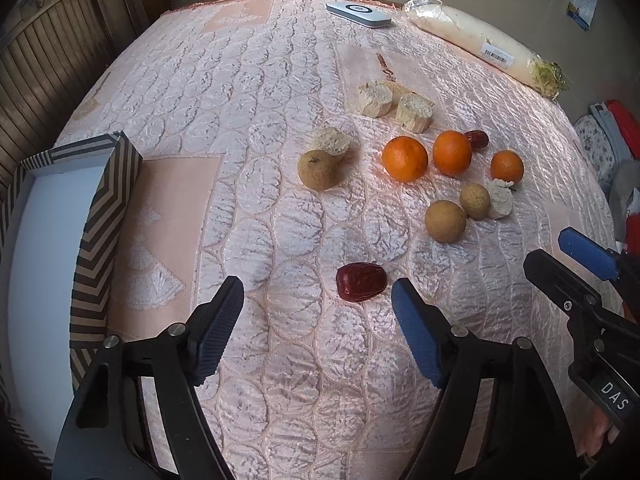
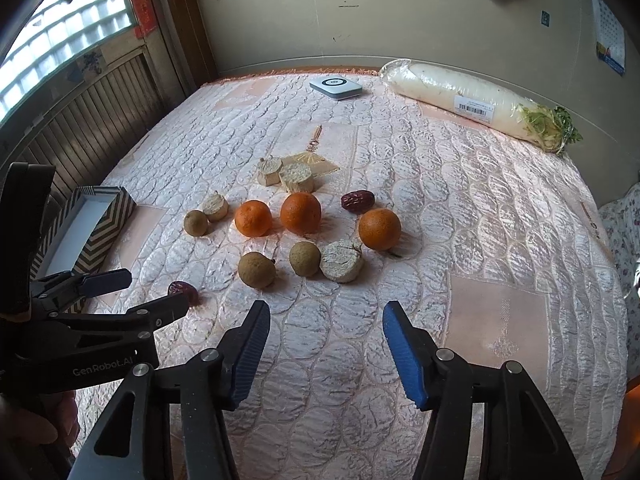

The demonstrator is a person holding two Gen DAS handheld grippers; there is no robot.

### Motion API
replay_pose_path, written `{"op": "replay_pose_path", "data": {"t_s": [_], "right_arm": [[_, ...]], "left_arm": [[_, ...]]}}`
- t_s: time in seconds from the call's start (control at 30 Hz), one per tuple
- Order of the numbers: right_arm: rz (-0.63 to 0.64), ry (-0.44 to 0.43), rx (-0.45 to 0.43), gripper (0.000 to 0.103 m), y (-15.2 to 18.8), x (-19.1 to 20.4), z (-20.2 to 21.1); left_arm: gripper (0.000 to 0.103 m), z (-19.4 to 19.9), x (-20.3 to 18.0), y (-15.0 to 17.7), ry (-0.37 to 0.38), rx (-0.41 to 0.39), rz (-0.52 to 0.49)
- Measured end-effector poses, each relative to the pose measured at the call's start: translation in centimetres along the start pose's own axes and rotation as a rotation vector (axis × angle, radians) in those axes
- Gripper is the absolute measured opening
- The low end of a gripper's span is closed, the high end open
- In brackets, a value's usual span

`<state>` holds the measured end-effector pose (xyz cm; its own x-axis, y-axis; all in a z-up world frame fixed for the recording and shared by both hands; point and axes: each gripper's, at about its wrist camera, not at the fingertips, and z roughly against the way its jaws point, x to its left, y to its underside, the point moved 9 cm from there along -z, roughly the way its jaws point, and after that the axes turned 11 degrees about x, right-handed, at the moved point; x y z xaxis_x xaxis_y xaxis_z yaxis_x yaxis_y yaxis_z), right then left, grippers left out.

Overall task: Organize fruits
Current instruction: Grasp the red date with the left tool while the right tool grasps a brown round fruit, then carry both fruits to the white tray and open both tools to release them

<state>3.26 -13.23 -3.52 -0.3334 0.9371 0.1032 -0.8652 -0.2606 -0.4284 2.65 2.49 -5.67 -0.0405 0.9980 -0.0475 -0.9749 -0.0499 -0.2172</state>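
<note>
Risk: my left gripper [image 1: 318, 286], jaws apart and empty beside the red date [image 1: 361, 282], nudges it away; right gripper [image 2: 326, 314] gapes empty too.

Colours on the quilted pink bedspread [image 1: 280, 240]

Three oranges [image 1: 405, 159] bright orange; dates [image 1: 361, 282] dark red; longans [image 1: 445, 221] tan-brown; box [image 1: 106, 216] brown-and-cream chevron stripes, white inside; radish [image 2: 460, 96] white, green top.

The bed's quilted cover [image 1: 280, 220] looks like shiny satin cloth. The oranges [image 1: 405, 159] have glossy, pebbled skin; the date [image 1: 361, 282] is wrinkled and glossy. The radish [image 2: 472, 100] lies in clear, shiny plastic wrap.
</note>
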Motion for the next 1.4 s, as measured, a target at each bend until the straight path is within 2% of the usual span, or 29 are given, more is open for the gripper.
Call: {"op": "replay_pose_path", "data": {"t_s": [0.1, 0.2, 0.3, 0.4, 0.53, 0.77, 0.87, 1.13, 1.4], "right_arm": [[0.004, -0.01, 0.001, 0.056, 0.0, 0.2, -0.1], [0.009, -0.022, 0.007, 0.053, -0.1, 0.4, -0.2], [0.019, -0.043, 0.017, 0.049, -0.3, 1.0, -0.5], [0.028, -0.079, 0.022, 0.047, -0.7, 1.9, -0.8], [0.042, -0.127, 0.041, 0.044, -1.4, 3.4, -1.7], [0.05, -0.139, 0.096, 0.038, -2.4, 4.7, -4.6], [0.063, -0.127, 0.114, 0.026, -2.4, 4.9, -5.6], [0.075, -0.143, 0.081, 0.026, -2.7, 5.4, -4.2], [0.144, -0.18, 0.043, 0.026, -4.0, 9.1, -2.3]], "left_arm": [[0.062, -0.3, -0.4, 0.0, 0.003, 0.003, -0.015], [0.056, -0.6, -0.7, 0.0, 0.017, 0.008, -0.022], [0.031, -0.6, -0.8, -0.1, 0.016, 0.007, -0.027], [0.026, -0.6, -0.4, 0.0, 0.021, 0.008, -0.02], [0.025, -0.3, 0.5, 0.1, 0.032, 0.009, 0.001], [0.026, 0.2, 1.8, 0.3, 0.066, 0.01, 0.034], [0.026, 0.4, 2.2, 0.5, 0.085, 0.015, 0.044], [0.026, 1.6, 3.2, 0.7, 0.069, 0.002, 0.05], [0.025, 3.7, 6.1, 0.1, 0.009, -0.039, 0.083]]}}
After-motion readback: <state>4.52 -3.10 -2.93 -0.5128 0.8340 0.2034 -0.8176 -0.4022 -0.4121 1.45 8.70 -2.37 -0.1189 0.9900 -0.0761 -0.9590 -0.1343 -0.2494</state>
